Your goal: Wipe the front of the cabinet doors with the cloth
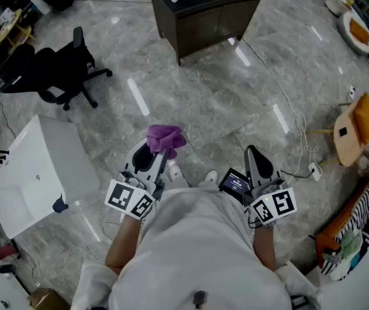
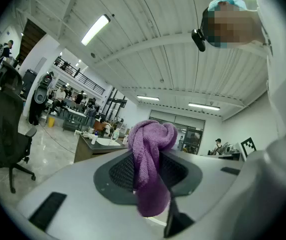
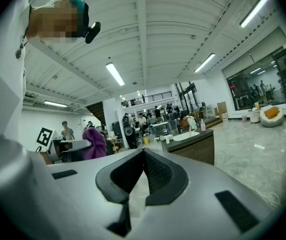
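A dark brown cabinet (image 1: 205, 19) with a white basin on top stands far ahead across the marble floor, its doors facing me. My left gripper (image 1: 160, 148) is held close to my body, shut on a bunched purple cloth (image 1: 166, 138). In the left gripper view the cloth (image 2: 150, 171) hangs between the jaws, and the cabinet (image 2: 89, 153) shows small behind it. My right gripper (image 1: 257, 154) is beside it at the same height, shut and empty. The right gripper view shows its tips meeting (image 3: 143, 153), with the cabinet (image 3: 195, 151) far beyond and the cloth (image 3: 96, 143) to the left.
A black office chair (image 1: 60, 73) stands at the far left. A white basin-like unit (image 1: 39, 166) lies on the floor at my left. At the right are a wooden stool with an orange cushion (image 1: 352, 129) and a cable (image 1: 288, 108) running to a power strip (image 1: 313, 169).
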A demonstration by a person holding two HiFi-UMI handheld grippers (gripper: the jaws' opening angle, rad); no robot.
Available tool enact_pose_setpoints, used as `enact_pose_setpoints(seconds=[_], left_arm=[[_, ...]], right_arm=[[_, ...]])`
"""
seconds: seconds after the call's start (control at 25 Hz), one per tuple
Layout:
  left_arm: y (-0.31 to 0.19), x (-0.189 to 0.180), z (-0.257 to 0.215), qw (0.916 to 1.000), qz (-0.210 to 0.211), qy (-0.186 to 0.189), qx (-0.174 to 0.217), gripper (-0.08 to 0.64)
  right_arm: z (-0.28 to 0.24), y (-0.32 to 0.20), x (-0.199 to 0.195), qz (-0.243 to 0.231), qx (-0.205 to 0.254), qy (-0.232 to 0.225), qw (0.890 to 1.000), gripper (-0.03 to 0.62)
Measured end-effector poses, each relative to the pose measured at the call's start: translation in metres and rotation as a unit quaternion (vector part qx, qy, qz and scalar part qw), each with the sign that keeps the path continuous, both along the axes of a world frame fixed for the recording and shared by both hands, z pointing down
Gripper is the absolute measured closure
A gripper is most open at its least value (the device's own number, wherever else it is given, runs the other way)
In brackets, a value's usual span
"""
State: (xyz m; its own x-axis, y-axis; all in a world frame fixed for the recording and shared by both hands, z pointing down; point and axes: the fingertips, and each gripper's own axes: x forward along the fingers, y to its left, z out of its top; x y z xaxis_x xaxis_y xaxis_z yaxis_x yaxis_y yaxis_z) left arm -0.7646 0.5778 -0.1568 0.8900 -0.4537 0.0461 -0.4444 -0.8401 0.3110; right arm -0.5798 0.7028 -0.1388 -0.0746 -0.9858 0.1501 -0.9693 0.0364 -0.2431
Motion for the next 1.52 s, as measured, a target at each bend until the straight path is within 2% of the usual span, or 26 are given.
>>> enact_pose_setpoints(seconds=[0.28, 0.56, 0.8, 0.96, 1.24, 1.52], left_arm=[[0.053, 0.042, -0.011, 0.9998, -0.015, 0.002, 0.009, 0.443], [0.080, 0.066, -0.012, 0.9996, -0.024, -0.006, 0.010, 0.443], [0.098, 0.107, -0.012, 0.9998, -0.014, 0.007, 0.010, 0.443], [0.101, 0.124, -0.011, 0.9999, -0.001, 0.001, 0.012, 0.443], [0.054, 0.138, -0.001, 0.9999, -0.007, -0.003, 0.007, 0.443], [-0.036, 0.188, 0.021, 0.9997, 0.010, -0.005, -0.022, 0.443]], right_arm=[[0.004, 0.047, 0.040, -0.009, 0.002, -0.018, 1.000, 0.565], [-0.003, 0.076, 0.071, -0.006, 0.022, -0.022, 0.999, 0.565], [0.002, 0.109, 0.105, 0.008, 0.024, -0.026, 0.999, 0.565], [0.009, 0.123, 0.122, 0.028, 0.024, -0.051, 0.998, 0.565], [0.016, 0.081, 0.145, 0.033, 0.007, -0.038, 0.999, 0.565], [0.018, -0.009, 0.187, 0.055, -0.009, -0.054, 0.997, 0.565]])
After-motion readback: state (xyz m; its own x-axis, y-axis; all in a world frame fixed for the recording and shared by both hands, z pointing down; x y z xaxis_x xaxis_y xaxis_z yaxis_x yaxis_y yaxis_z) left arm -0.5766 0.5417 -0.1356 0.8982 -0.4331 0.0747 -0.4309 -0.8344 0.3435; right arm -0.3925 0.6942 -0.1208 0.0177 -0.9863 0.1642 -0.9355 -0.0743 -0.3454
